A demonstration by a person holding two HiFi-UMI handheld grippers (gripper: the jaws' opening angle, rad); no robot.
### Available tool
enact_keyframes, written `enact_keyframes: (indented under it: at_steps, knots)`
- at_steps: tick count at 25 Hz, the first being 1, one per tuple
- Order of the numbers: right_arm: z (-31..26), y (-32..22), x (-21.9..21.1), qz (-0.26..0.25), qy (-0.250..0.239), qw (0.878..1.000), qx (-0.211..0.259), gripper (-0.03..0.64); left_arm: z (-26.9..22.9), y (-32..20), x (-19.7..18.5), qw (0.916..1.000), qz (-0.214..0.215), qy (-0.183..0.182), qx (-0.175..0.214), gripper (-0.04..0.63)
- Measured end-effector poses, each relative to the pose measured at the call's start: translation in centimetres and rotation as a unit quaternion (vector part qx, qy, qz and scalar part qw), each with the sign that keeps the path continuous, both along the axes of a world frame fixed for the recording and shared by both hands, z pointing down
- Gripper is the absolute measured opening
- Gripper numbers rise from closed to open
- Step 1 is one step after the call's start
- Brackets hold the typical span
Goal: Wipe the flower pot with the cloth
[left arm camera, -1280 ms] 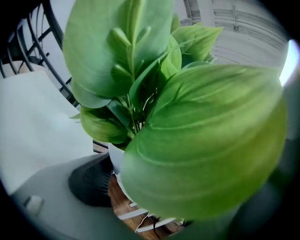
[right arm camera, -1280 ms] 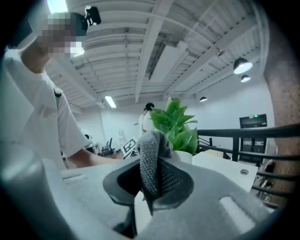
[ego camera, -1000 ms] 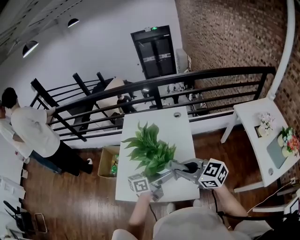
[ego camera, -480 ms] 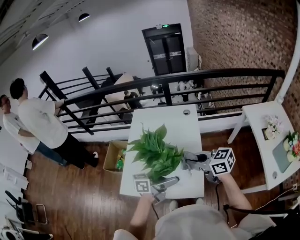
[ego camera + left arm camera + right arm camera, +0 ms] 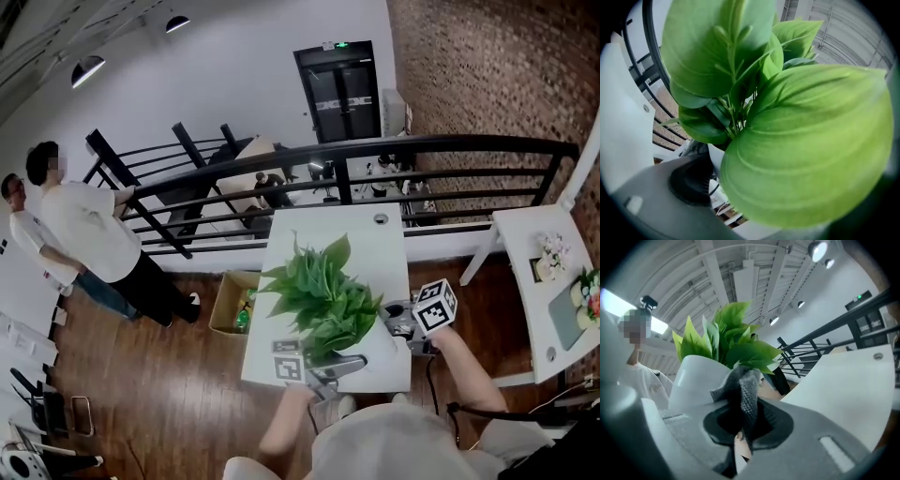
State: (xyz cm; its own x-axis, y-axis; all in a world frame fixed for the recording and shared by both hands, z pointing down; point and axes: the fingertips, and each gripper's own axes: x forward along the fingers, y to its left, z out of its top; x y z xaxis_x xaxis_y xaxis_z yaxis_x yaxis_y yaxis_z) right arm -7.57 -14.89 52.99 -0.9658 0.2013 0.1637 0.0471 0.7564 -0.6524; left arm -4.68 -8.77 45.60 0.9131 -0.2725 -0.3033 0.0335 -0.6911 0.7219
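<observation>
Smooth white round flower pot [image 5: 696, 376] w/ broad green leaves [image 5: 323, 295] stands on the white rectangular table [image 5: 375, 239], towards its 6 o'clock edge. R gripper [image 5: 398, 321] sits at the pot's 3 o'clock, jaws clenched on a dark grey knit cloth [image 5: 745, 397]. The cloth's free end lies against the pot wall, or v. near it. L gripper [image 5: 342, 364] is at the pot's 6 o'clock. A big leaf blocks most of its view, so I can't tell if its jaws pinch the pot or hang loose. My guess: pot is stiff, prob. slippery and top-heavy w/ foliage, so I'd brace it at the rim or low wall, not the floppy leaves. Cloth looks soft and drapes.
</observation>
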Motion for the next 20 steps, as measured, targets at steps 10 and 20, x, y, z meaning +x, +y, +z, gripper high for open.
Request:
enact_keyframes:
  at_steps: [10,20]
  knots:
    - [-5.4,-4.7,3.6,0.104,-0.031,0.992,0.064,0.018,0.9,-3.0,-2.9,0.9941,-0.101,0.009,-0.041,0.514]
    - [-10.5,5.3,1.6,-0.008,0.038,0.973,0.228,0.018,1.0,-6.5,-5.5,0.9859,-0.161,-0.008,-0.044,0.514]
